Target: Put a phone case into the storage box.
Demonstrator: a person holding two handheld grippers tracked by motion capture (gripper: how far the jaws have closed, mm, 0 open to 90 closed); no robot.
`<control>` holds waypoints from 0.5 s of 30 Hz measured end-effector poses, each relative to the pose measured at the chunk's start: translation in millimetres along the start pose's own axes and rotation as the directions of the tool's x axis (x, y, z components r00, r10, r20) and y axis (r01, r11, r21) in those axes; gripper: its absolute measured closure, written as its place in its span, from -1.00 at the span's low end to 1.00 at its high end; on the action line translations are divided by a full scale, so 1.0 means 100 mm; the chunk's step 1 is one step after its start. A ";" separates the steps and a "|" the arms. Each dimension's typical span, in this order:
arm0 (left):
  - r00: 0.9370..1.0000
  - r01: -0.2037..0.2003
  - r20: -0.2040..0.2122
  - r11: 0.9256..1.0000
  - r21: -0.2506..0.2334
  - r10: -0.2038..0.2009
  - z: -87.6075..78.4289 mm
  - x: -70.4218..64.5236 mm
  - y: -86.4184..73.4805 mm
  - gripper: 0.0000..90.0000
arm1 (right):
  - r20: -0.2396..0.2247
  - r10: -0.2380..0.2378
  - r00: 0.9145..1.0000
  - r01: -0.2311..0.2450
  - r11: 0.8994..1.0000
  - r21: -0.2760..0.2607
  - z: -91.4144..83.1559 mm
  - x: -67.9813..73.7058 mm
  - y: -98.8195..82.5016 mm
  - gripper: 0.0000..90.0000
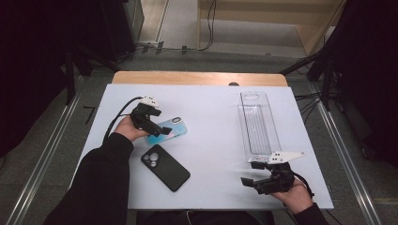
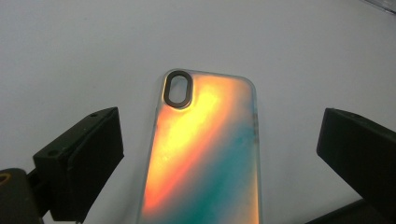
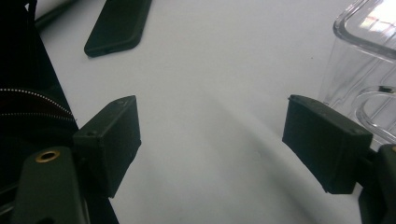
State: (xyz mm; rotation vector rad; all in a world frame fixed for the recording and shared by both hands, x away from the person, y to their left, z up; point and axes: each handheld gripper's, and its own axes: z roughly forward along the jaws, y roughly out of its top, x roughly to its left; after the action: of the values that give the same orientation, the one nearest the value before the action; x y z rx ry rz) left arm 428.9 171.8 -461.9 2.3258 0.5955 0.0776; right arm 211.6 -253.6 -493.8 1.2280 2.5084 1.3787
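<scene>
Iridescent phone case (image 2: 205, 154), lower end cut off

No text, label, brand, number or sign could be read anywhere. The iridescent phone case (image 2: 205, 154) bore only its colours and a camera cut-out, and the black phone case (image 1: 165, 167) beside it showed no lettering. The clear plastic tray (image 1: 258, 123) was unmarked as well.
</scene>
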 end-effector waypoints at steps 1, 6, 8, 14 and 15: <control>1.000 0.005 -0.001 1.000 -0.003 -0.005 0.01 0.00 -0.01 -0.97 | 0.000 0.000 1.000 0.000 1.000 0.000 0.00 0.00 0.00 -0.62; 1.000 0.002 0.001 1.000 -0.003 -0.002 0.06 0.00 -0.07 -0.97 | 0.001 0.000 1.000 0.000 1.000 0.000 0.00 0.00 0.00 -0.62; 1.000 0.007 0.006 1.000 0.001 -0.007 0.08 -0.01 -0.09 -0.97 | 0.001 0.001 1.000 -0.001 1.000 0.001 0.00 0.00 0.00 -0.62; 1.000 0.009 0.005 1.000 -0.019 -0.009 0.13 -0.02 -0.15 -0.97 | -0.001 -0.001 1.000 0.001 1.000 0.002 0.00 0.00 0.00 -0.62; 1.000 0.008 0.006 1.000 -0.017 -0.008 0.13 -0.02 -0.16 -0.97 | 0.000 -0.002 1.000 0.002 1.000 0.002 0.00 0.00 0.00 -0.62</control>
State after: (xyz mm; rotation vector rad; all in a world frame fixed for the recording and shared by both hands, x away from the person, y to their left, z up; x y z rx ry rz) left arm 423.4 172.5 -482.0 2.3062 0.5994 0.0718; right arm 211.4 -253.4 -493.9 1.2259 2.5109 1.3767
